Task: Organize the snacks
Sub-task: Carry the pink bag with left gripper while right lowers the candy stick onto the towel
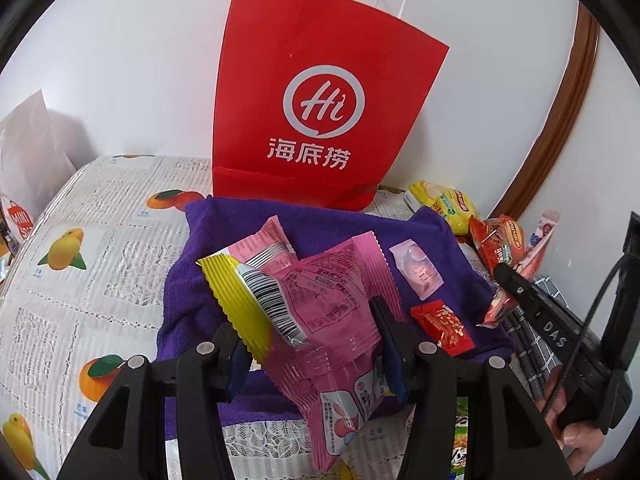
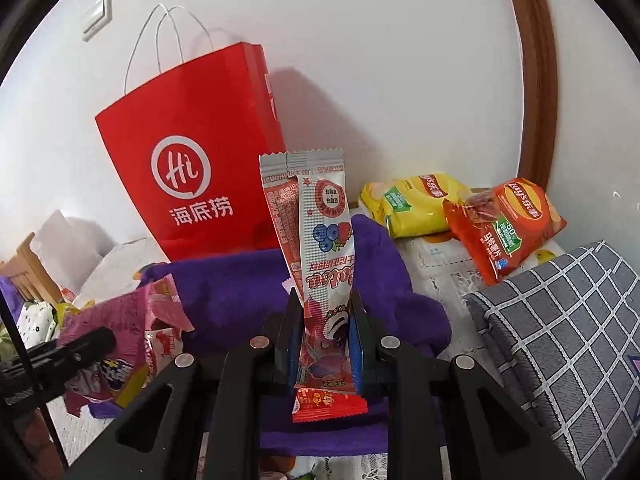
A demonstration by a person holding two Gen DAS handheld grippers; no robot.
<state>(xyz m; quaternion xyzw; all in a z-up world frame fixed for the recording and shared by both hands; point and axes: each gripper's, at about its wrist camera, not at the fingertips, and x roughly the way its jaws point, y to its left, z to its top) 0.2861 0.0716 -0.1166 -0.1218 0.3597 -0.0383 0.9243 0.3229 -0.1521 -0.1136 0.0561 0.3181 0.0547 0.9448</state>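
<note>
Over the rumpled purple towel (image 1: 320, 216), the left tool (image 1: 308, 344) clamps a pink plastic snack packet (image 1: 340, 320) beside a yellow one (image 1: 240, 300), the right tool (image 2: 324, 320) pinches an upright silver-red stick sachet (image 2: 320, 240), and a red paper bag (image 1: 320, 100) stands behind.

Left gripper (image 1: 310, 346) clamped, tilted downward; right gripper (image 2: 326, 334) clamped, likewise tilted

A glossy pink snack packet (image 1: 332, 320) hides part of a yellow ridged wrapper (image 1: 236, 300) and runs behind the gripper frame. The grey checked cloth (image 2: 568, 336) is cut by the picture's edge; small print on the slim silver-and-red stick sachet (image 2: 324, 248) is unreadable.
</note>
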